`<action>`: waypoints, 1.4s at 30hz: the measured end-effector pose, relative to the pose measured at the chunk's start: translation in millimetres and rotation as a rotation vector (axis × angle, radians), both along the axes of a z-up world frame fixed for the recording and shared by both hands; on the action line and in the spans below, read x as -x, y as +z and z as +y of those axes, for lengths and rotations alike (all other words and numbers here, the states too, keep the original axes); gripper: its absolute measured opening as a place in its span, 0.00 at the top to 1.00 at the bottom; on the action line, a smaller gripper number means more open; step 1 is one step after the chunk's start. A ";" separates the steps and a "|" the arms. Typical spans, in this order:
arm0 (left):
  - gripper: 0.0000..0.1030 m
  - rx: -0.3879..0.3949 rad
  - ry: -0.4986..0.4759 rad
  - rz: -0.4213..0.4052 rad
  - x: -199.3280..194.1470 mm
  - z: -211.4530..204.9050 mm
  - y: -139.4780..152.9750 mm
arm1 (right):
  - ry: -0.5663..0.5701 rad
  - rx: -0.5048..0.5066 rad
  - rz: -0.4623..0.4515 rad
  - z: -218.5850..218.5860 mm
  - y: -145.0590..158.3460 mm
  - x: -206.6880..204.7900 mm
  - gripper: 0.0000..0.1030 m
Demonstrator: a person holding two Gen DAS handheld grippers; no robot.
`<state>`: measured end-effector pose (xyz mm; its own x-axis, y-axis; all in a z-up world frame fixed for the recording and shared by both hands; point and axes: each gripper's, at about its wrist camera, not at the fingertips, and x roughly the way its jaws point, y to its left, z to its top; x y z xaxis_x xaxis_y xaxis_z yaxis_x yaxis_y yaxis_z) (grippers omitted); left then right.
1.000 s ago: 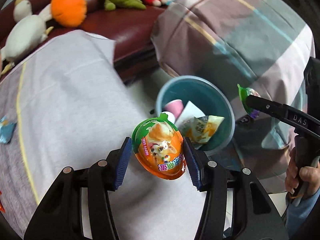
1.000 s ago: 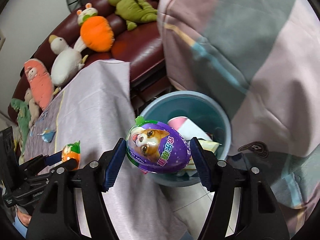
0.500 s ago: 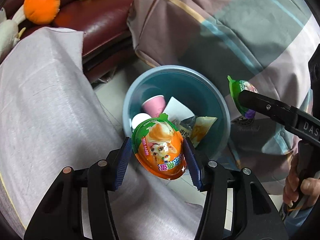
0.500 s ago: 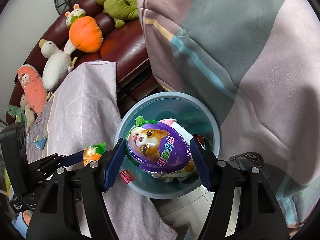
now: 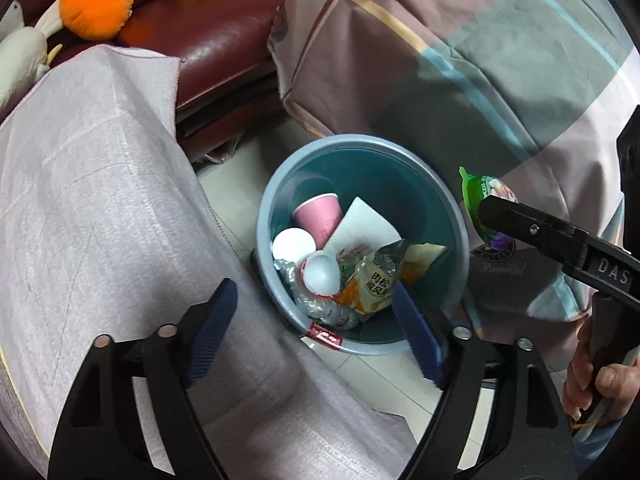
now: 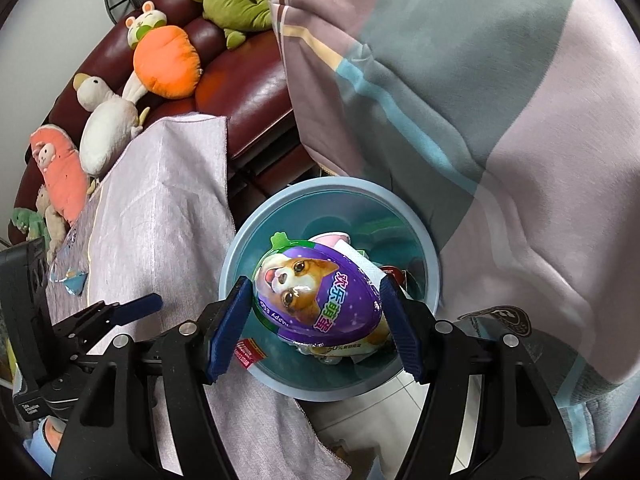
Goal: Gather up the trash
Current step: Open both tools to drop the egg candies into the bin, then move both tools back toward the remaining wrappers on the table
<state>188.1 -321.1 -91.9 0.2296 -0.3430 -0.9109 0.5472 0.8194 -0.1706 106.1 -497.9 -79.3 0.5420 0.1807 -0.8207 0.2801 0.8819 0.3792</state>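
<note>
A blue round trash bin (image 5: pixel 460 236) stands on the tiled floor and holds a pink paper cup (image 5: pixel 320 216), white paper, snack wrappers and a white egg-shaped shell (image 5: pixel 322 272). My left gripper (image 5: pixel 316 320) is open and empty just above the bin's near rim. My right gripper (image 6: pixel 316 324) is shut on a purple egg package with a dog picture (image 6: pixel 316 292), held over the bin (image 6: pixel 432 264). The purple egg also shows in the left wrist view (image 5: pixel 480 208) at the bin's right side.
A grey cloth-covered surface (image 5: pixel 100 200) lies left of the bin. A plaid blanket (image 5: pixel 460 60) hangs behind and right of it. A dark red sofa (image 5: pixel 208 36) with plush toys (image 6: pixel 164 60) is at the back. A small blue wrapper (image 6: pixel 74 280) lies on the cloth.
My left gripper opened and the orange egg package left its fingers; a white egg-shaped shell now lies in the bin. Both grippers moved closer over the bin.
</note>
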 end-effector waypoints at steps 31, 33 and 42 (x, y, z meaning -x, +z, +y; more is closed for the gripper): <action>0.12 0.044 0.111 0.034 6.7 90.4 2.5 | 0.081 0.065 0.072 58.7 10.1 -25.4 0.23; 0.12 0.053 0.124 0.032 7.8 100.8 4.5 | 0.081 0.075 0.074 63.4 13.8 -25.5 0.22; 0.12 0.094 0.216 0.006 12.9 169.1 18.2 | 0.159 0.136 0.084 123.0 34.5 -31.4 0.21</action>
